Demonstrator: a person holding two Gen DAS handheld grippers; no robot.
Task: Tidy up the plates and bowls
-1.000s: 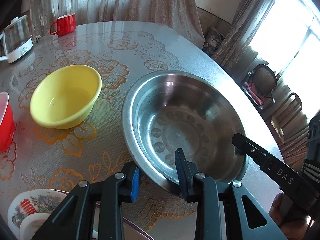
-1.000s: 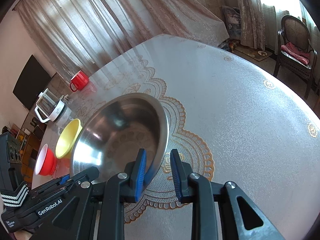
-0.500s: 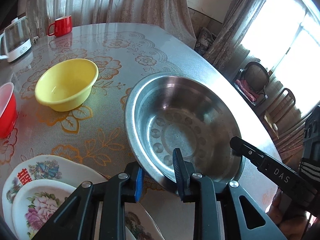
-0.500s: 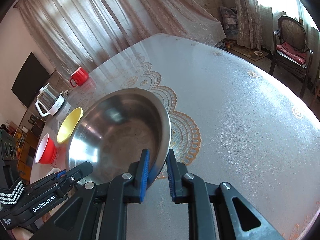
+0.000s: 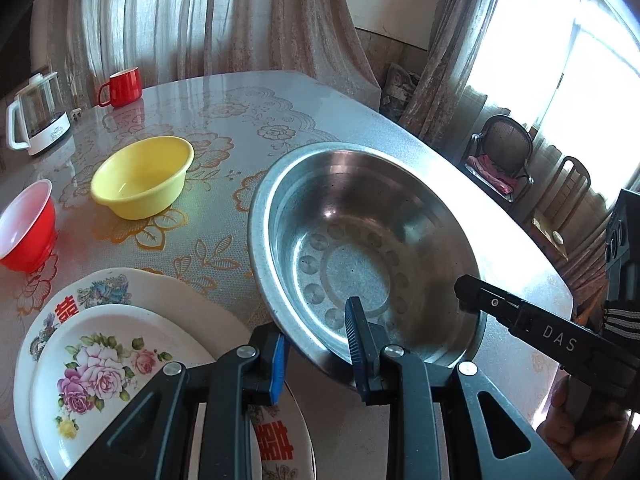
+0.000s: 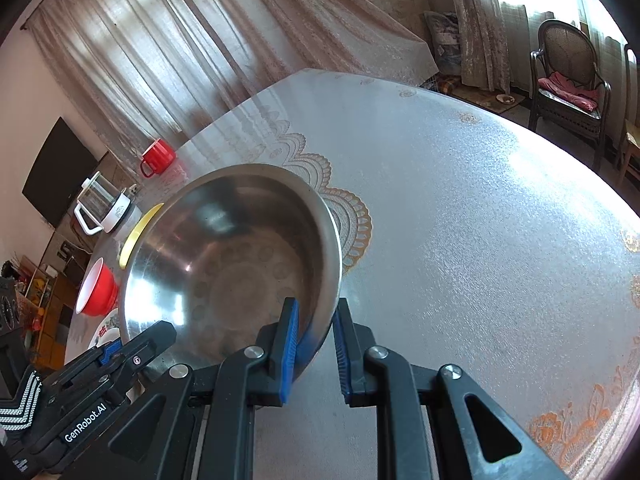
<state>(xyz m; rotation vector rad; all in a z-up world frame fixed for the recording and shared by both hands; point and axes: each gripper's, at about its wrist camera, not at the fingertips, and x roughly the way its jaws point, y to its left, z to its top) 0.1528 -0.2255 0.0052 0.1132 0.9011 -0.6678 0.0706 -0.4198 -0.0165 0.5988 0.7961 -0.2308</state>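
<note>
A wide steel basin (image 5: 360,216) hangs tilted just above the table, held from two sides. My left gripper (image 5: 316,340) is shut on its near rim, one pad inside and one outside. My right gripper (image 6: 316,320) is shut on the basin (image 6: 240,264) rim at the other side; its black finger (image 5: 464,286) shows in the left wrist view. A flowered plate (image 5: 100,360) lies on a larger plate (image 5: 168,292) at the lower left. Beyond them stand a yellow bowl (image 5: 140,176) and a red bowl (image 5: 28,232).
A red mug (image 5: 122,86) and a glass kettle (image 5: 36,116) stand at the far edge of the round table (image 6: 460,220). The table's right half is bare patterned cloth. Chairs (image 6: 568,76) stand beyond the table near the window.
Both grippers have carried the basin toward the near side; the stacked plates have come into view at the lower left. The right pads have closed tighter on the rim.
</note>
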